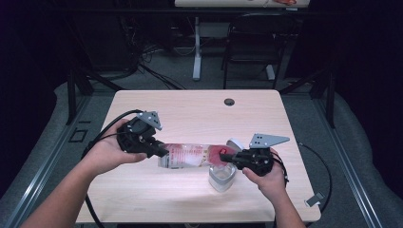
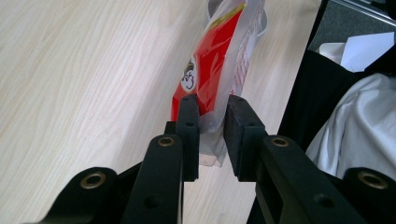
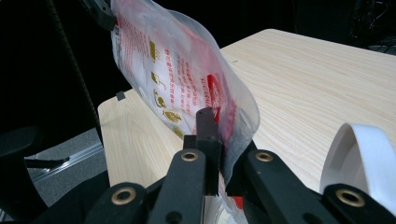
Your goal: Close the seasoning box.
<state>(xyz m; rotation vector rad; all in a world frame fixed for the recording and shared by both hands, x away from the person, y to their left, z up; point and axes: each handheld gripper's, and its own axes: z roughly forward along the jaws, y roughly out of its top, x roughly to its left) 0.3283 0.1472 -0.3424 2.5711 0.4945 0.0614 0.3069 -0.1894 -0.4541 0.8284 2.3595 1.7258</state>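
Both my grippers pinch one red-and-clear pouch (image 1: 190, 156), stretched level above the table (image 1: 199, 109): left gripper (image 1: 159, 151) clamps its sealed left end, right gripper (image 1: 227, 156) is pressed shut on its right end, over a clear container (image 1: 222, 178) near me.

A clear plastic pouch with red print (image 1: 192, 156) hangs level above the surface, stretched lengthwise from nine to three o'clock, its right end over a clear glass cup (image 1: 222, 177).
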